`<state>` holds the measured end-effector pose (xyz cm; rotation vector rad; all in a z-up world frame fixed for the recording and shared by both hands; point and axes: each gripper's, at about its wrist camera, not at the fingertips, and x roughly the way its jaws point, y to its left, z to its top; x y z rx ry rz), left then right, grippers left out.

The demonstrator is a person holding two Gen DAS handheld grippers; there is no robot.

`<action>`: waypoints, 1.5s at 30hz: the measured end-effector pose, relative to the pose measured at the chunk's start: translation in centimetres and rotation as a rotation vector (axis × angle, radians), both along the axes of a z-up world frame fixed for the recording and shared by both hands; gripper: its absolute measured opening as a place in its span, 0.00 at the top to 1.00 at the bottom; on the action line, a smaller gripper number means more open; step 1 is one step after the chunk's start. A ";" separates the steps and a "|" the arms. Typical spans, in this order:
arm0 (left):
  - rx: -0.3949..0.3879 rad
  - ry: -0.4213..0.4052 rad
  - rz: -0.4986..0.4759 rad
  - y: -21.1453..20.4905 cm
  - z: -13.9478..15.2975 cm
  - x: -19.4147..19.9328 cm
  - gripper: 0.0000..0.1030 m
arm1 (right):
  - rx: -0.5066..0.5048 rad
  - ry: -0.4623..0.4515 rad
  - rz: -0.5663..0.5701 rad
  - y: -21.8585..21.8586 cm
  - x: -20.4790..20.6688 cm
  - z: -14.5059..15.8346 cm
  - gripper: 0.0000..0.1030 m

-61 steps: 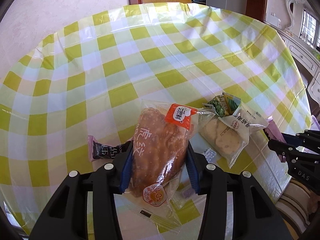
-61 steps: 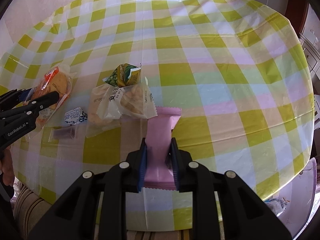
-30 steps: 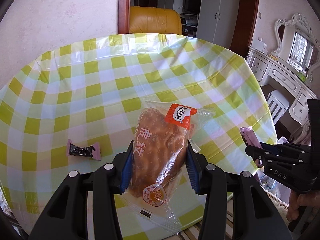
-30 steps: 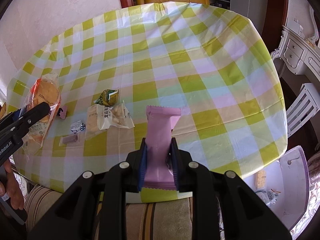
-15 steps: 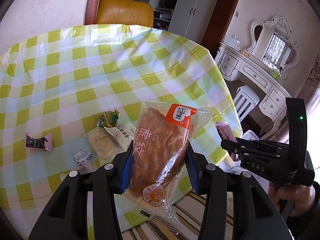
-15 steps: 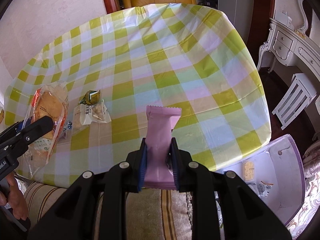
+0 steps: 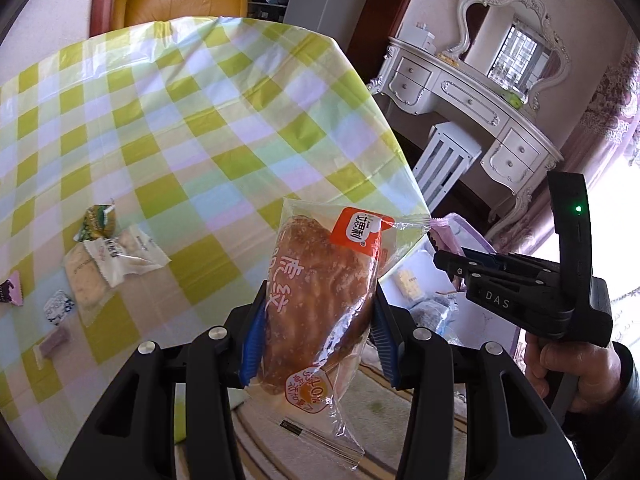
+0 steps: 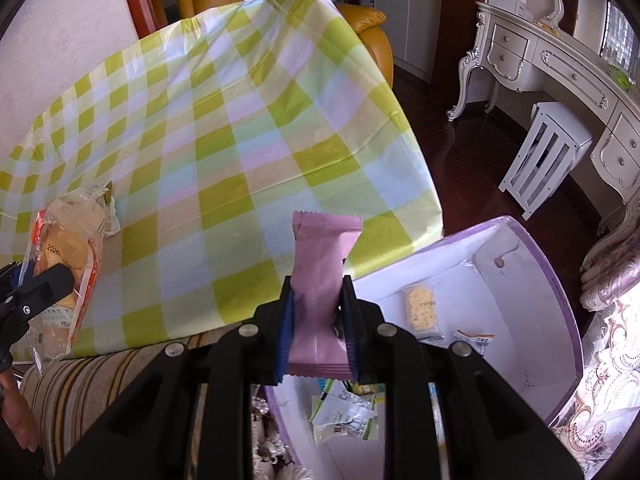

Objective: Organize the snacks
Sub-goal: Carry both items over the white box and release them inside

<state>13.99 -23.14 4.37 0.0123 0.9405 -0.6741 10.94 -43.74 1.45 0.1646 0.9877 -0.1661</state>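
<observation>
My left gripper [image 7: 318, 336] is shut on a bagged bread roll [image 7: 316, 292] with an orange label, held beyond the table's right edge. In the right wrist view that roll [image 8: 66, 252] shows at the far left. My right gripper [image 8: 318, 332] is shut on a pink snack packet [image 8: 320, 276], above the near wall of a purple-rimmed white box [image 8: 556, 280] on the floor. In the left wrist view the right gripper [image 7: 444, 258] sits to the right, the pink packet [image 7: 442, 236] poking out of it, a hand [image 7: 568, 372] on its grip.
Small snacks stay on the checked tablecloth [image 7: 200, 128]: a green packet [image 7: 98, 222], clear cracker bags [image 7: 108, 264], a blue-white sweet [image 7: 59, 307], a purple bar [image 7: 52, 340]. The box holds a cracker bag [image 8: 420, 306] and other wrappers. A white stool [image 8: 544, 152], a dresser and a striped couch [image 8: 100, 380] are nearby.
Both grippers have swung to the right off the table, each keeping its snack. The purple-rimmed box has come into view under the right gripper, and the table snacks have slid left.
</observation>
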 end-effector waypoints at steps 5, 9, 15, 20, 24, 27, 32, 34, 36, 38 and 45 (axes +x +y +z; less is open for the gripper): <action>0.036 0.063 -0.104 -5.6 -1.6 -1.0 0.56 | -0.002 0.025 -0.068 -3.3 -1.5 -1.5 0.78; 0.053 0.110 -0.190 -9.5 -2.8 -1.9 0.56 | -0.004 0.063 -0.123 -5.7 -2.4 -3.1 0.78; 0.094 0.172 -0.250 -13.5 -4.5 -2.5 0.55 | -0.024 0.098 -0.205 -8.7 -3.6 -4.3 0.78; 0.120 0.190 -0.288 -15.3 -5.2 -2.5 0.55 | -0.030 0.132 -0.245 -9.9 -4.4 -5.3 0.78; 0.115 0.200 -0.286 -15.3 -5.4 -2.3 0.54 | -0.032 0.149 -0.264 -10.2 -4.5 -5.7 0.77; 0.095 0.209 -0.278 -15.0 -5.4 -2.0 0.51 | -0.039 0.155 -0.275 -10.3 -4.6 -5.7 0.72; 0.085 0.185 -0.282 -14.8 -4.8 -2.3 0.37 | -0.066 0.156 -0.276 -10.0 -4.5 -5.2 0.48; 0.082 0.173 -0.276 -14.4 -4.5 -2.4 0.37 | -0.075 0.159 -0.274 -9.8 -4.4 -5.0 0.48; 0.073 0.168 -0.266 -13.8 -4.2 -2.3 0.37 | -0.083 0.158 -0.270 -9.5 -4.2 -4.7 0.48; 0.064 0.157 -0.254 -13.3 -3.8 -2.1 0.37 | -0.089 0.155 -0.264 -9.0 -4.0 -4.3 0.47; 0.050 0.101 -0.191 -10.5 -2.4 -1.4 0.32 | -0.116 0.134 -0.223 -6.5 -2.7 -2.6 0.40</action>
